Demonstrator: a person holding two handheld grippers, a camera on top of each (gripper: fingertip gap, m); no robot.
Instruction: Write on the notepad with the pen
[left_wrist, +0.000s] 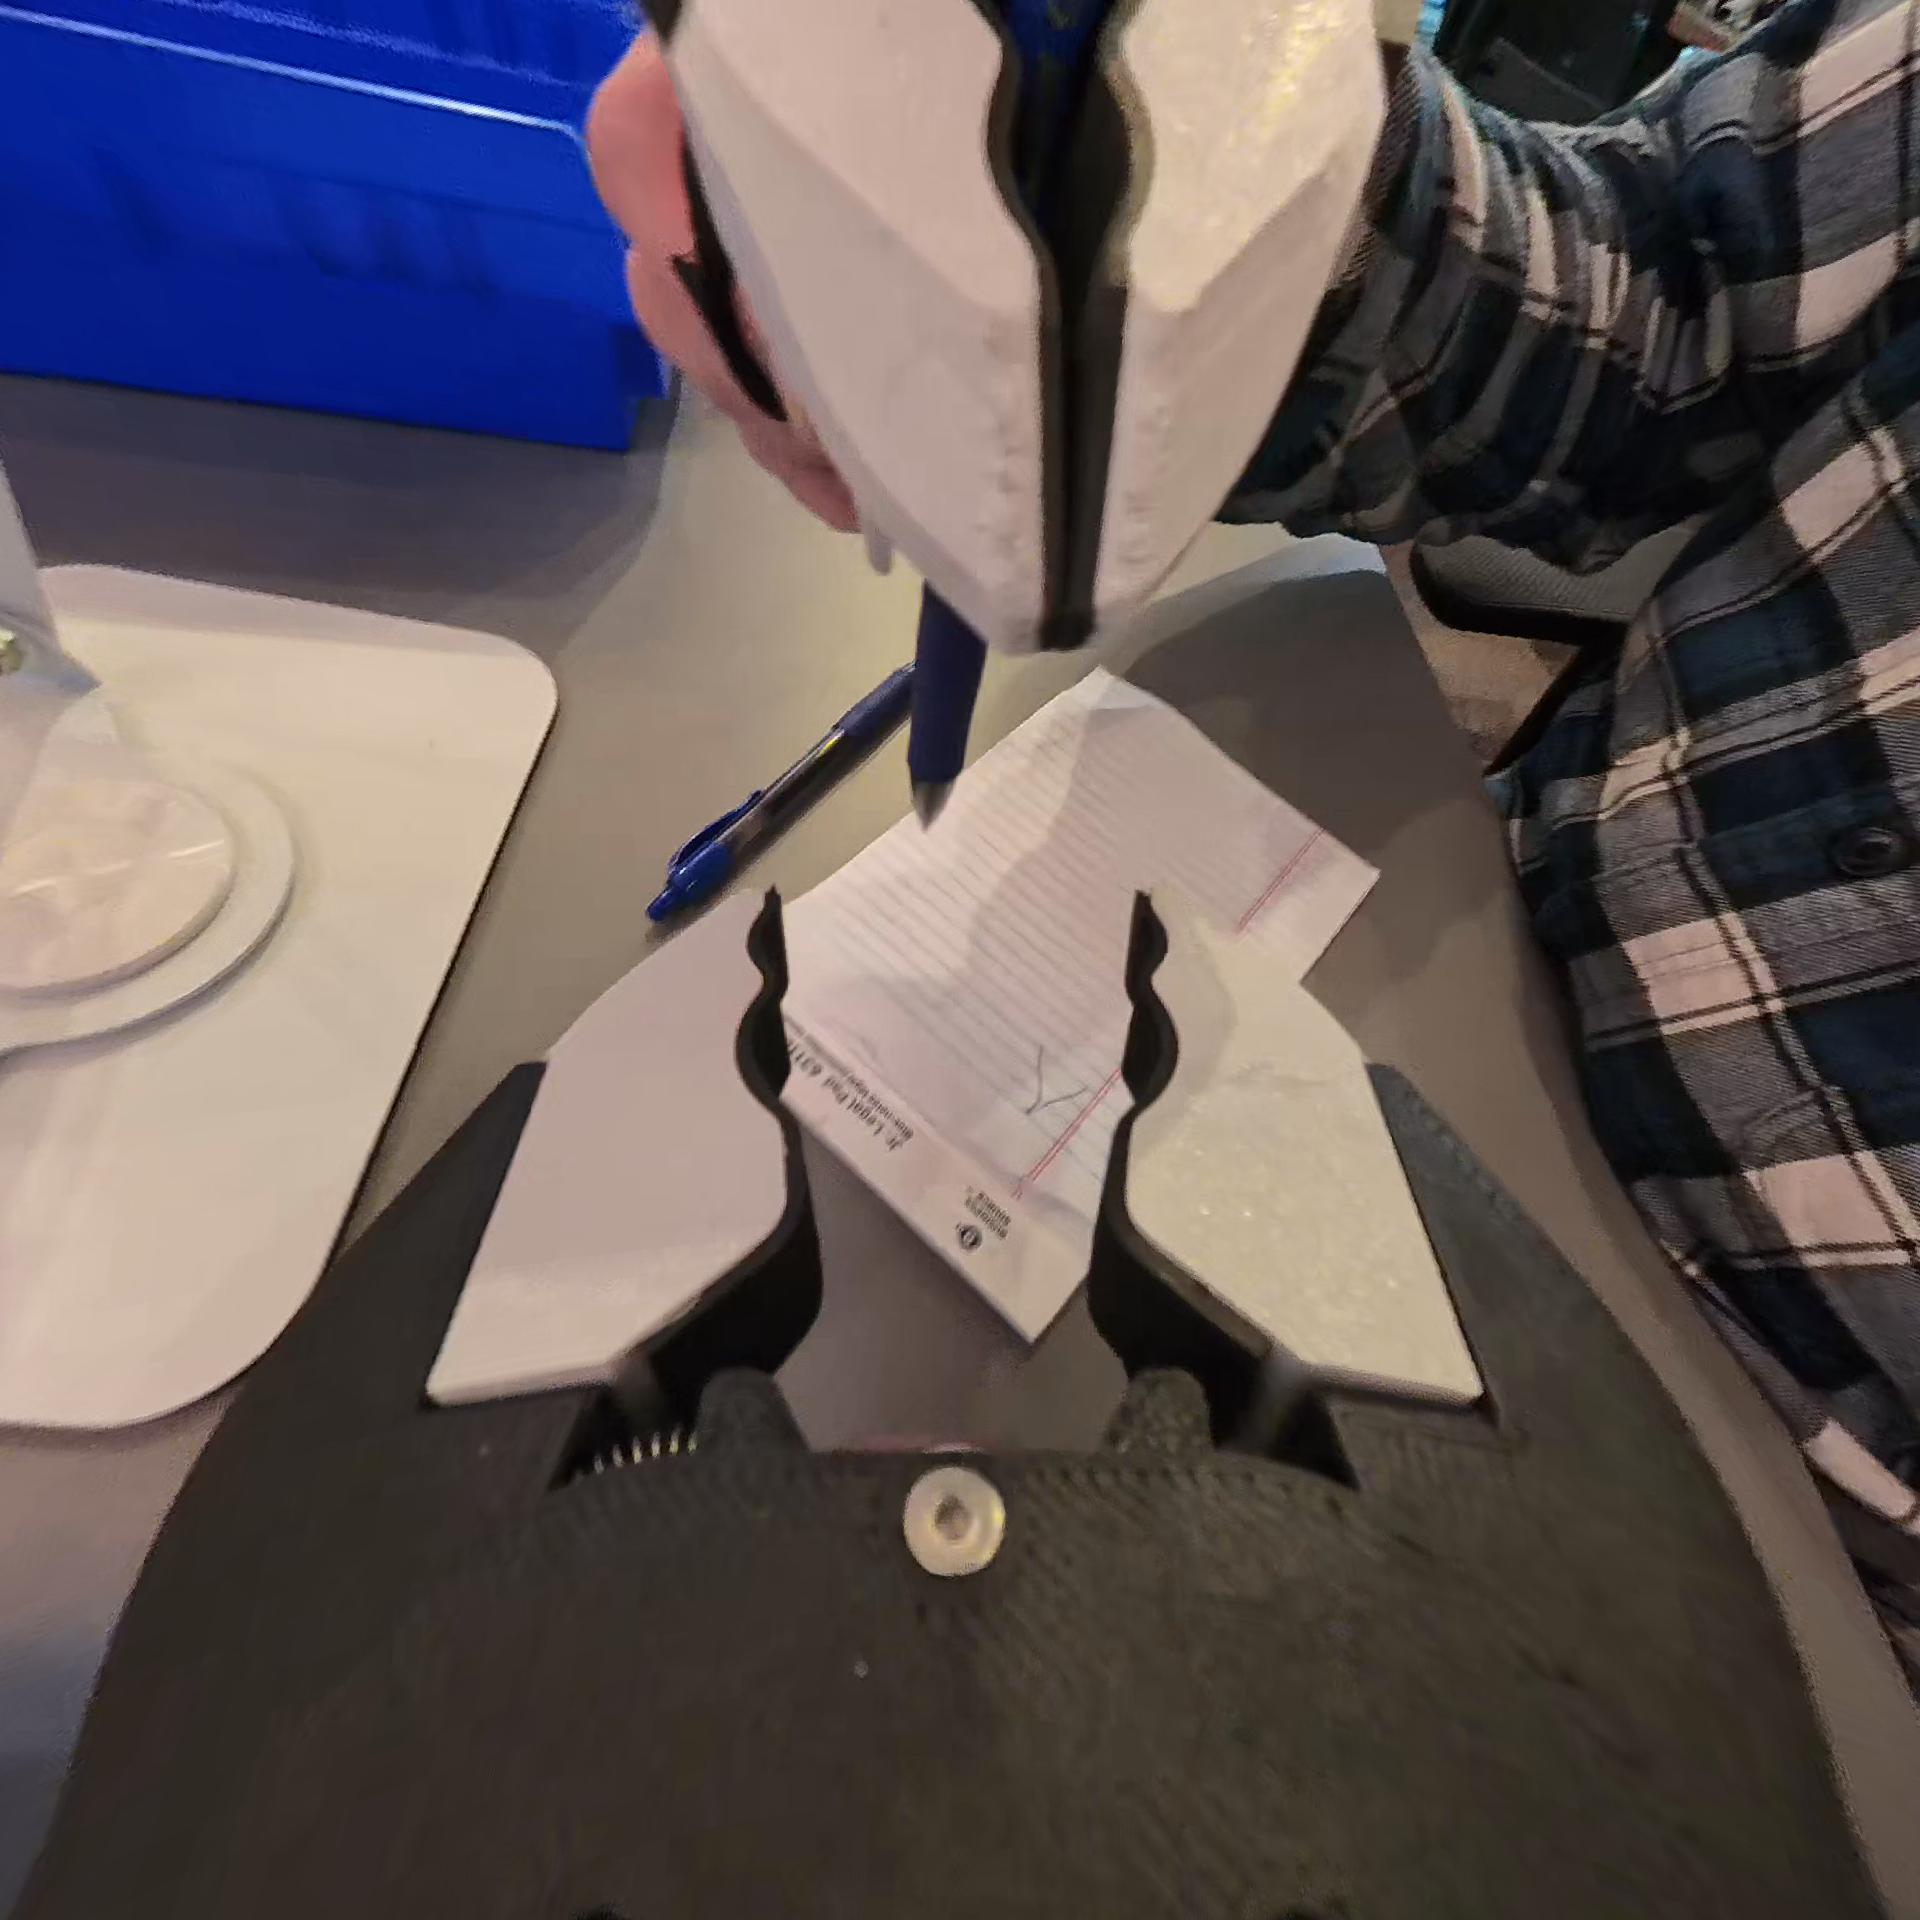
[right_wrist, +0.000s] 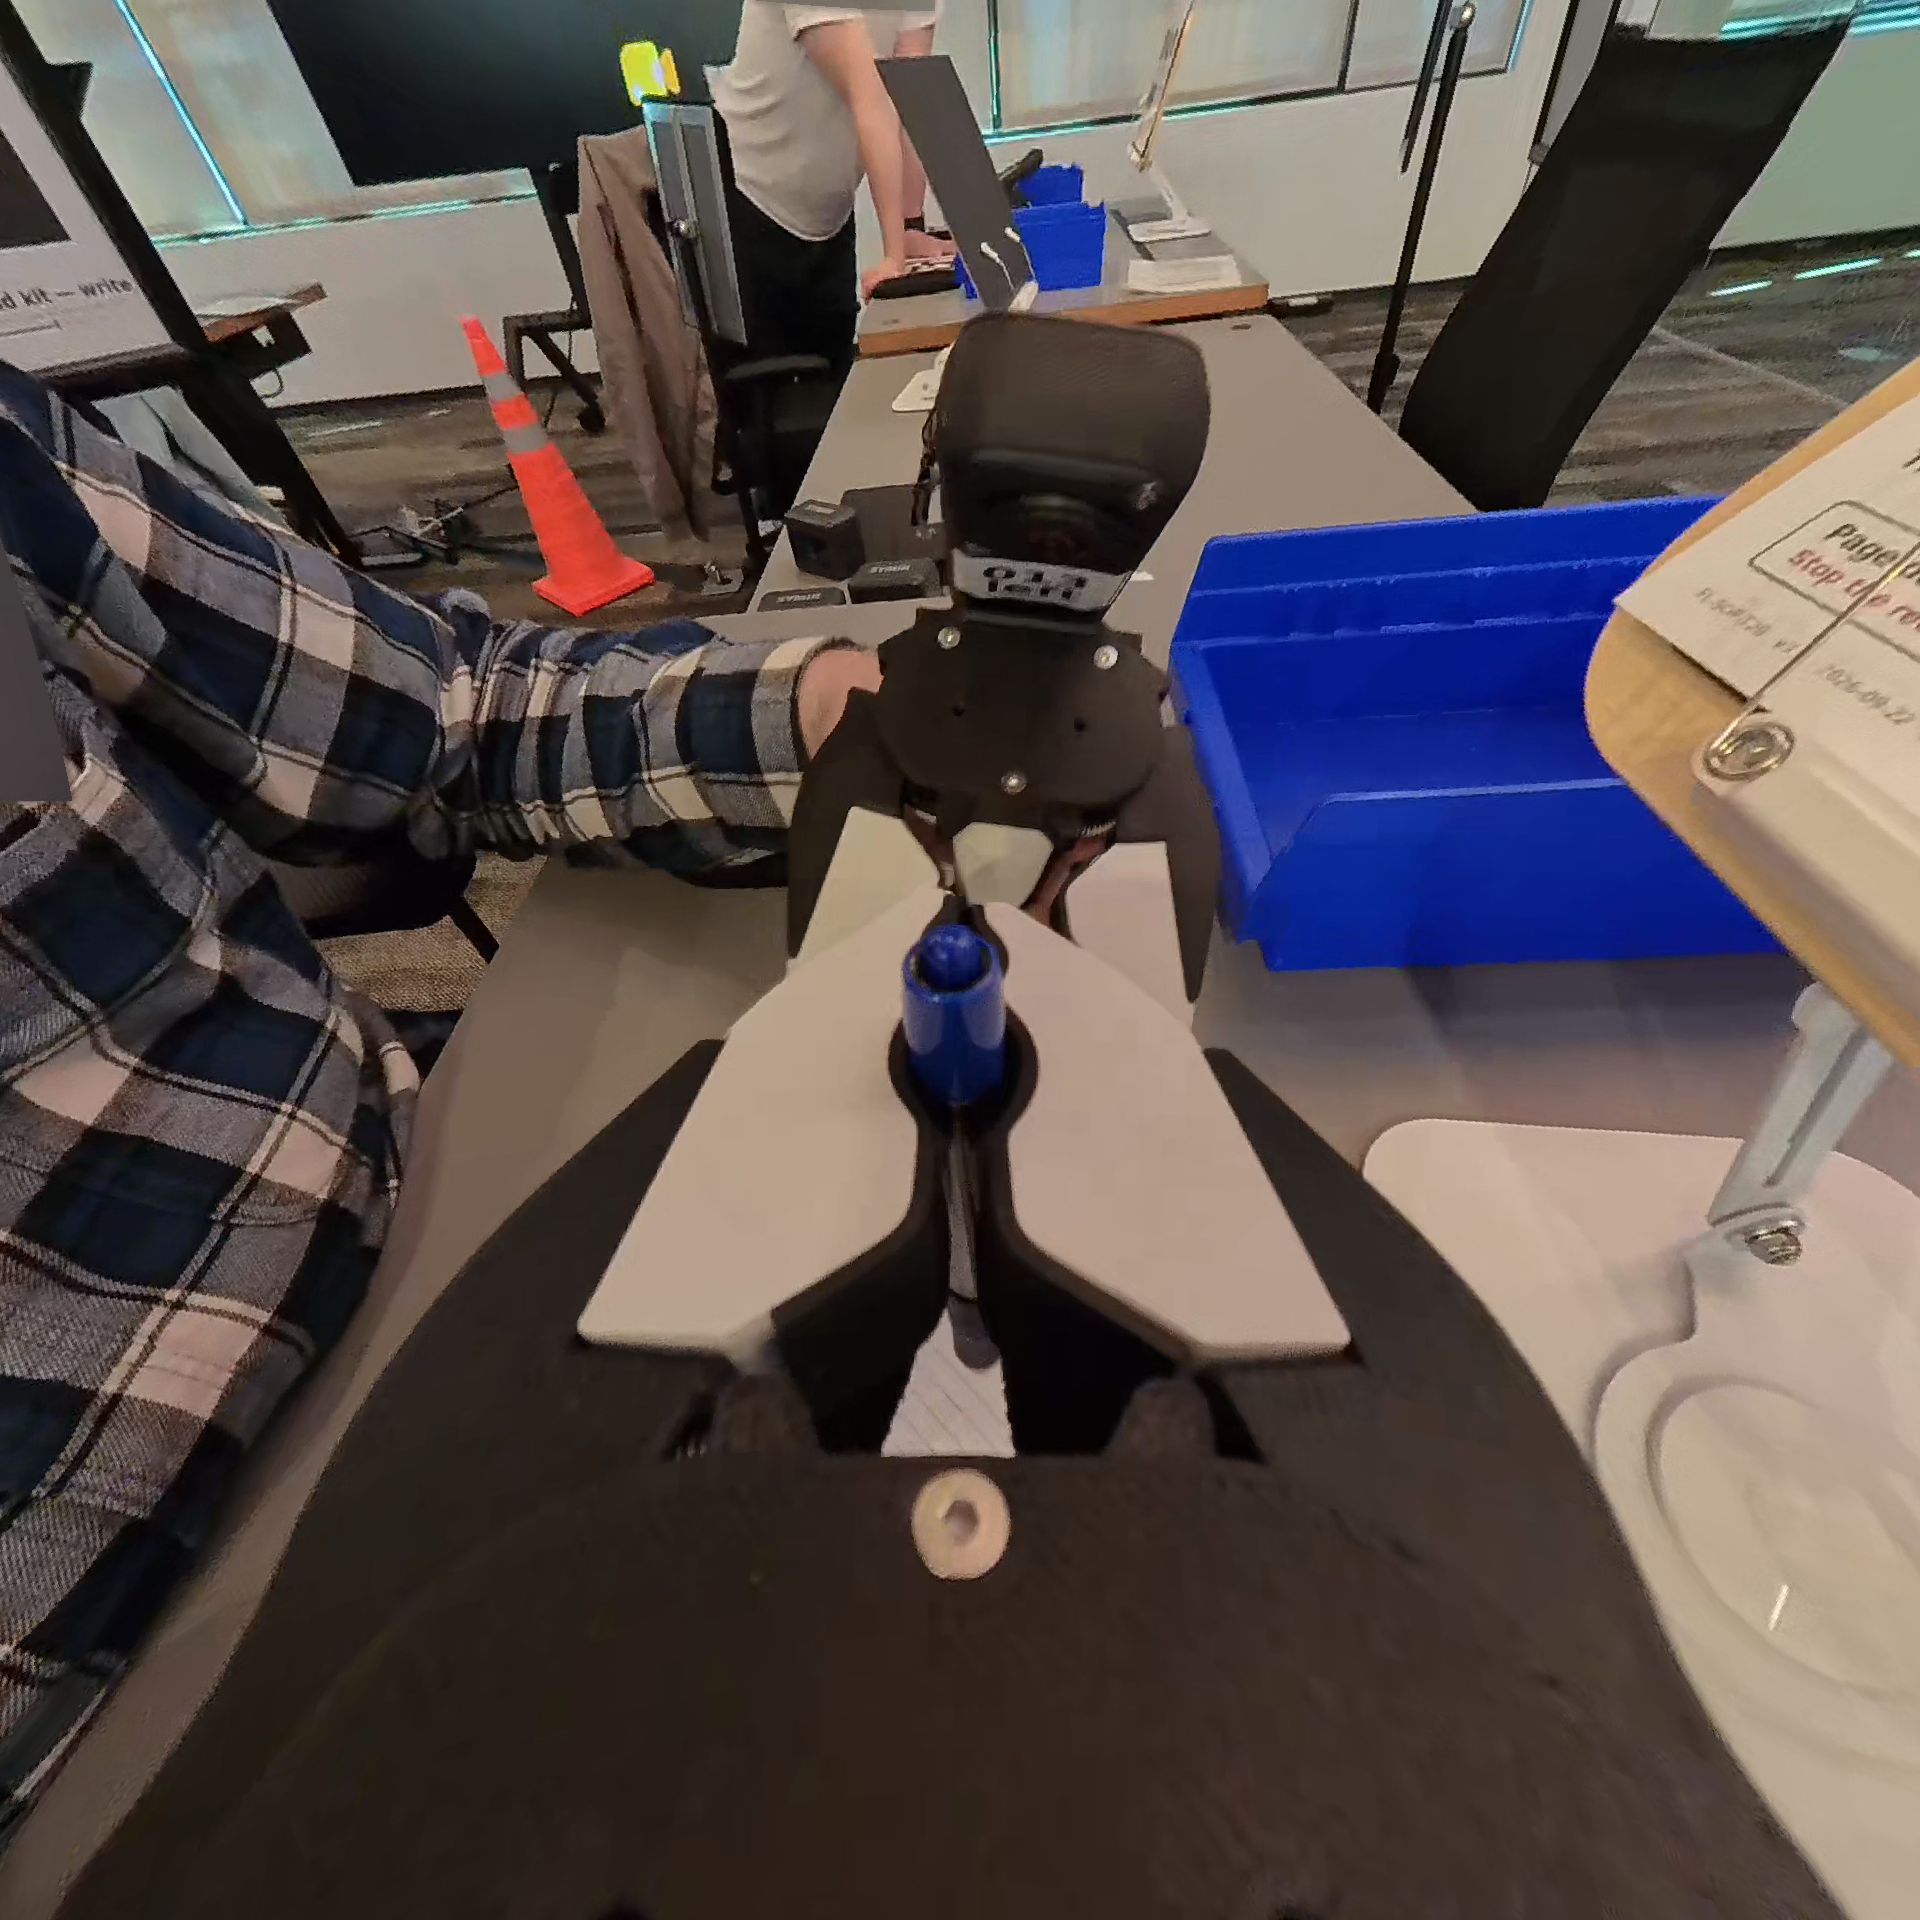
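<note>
The grey table (left_wrist: 665, 582) carries everything, and the notepad (left_wrist: 1049, 935) serves as the landmark. Beyond the notepad, at the table's far side, sits a blue bin (left_wrist: 312, 208). To the notepad's left lies a white base plate (left_wrist: 343, 852) with a clear round stand foot on it. On the notepad's right is a person's plaid sleeve (left_wrist: 1662, 416).

The notepad itself is white and lined, with a red margin rule, lying flat and skewed on the table; a small pen mark shows near its bound edge.

The left gripper (left_wrist: 956, 914) hangs over the near end of the notepad with its jaws wide apart — the lined page shows in the gap between them, and they grip nothing. The right gripper (right_wrist: 961, 925) comes in above the notepad's far end, its jaws closed on a blue pen (left_wrist: 943, 717) held nearly upright, with the tip pointing down at the page's far left edge; whether it touches the paper cannot be told.

Just left of the notepad a second blue pen (left_wrist: 779, 800) lies flat on the table, clip end toward the near side.
</note>
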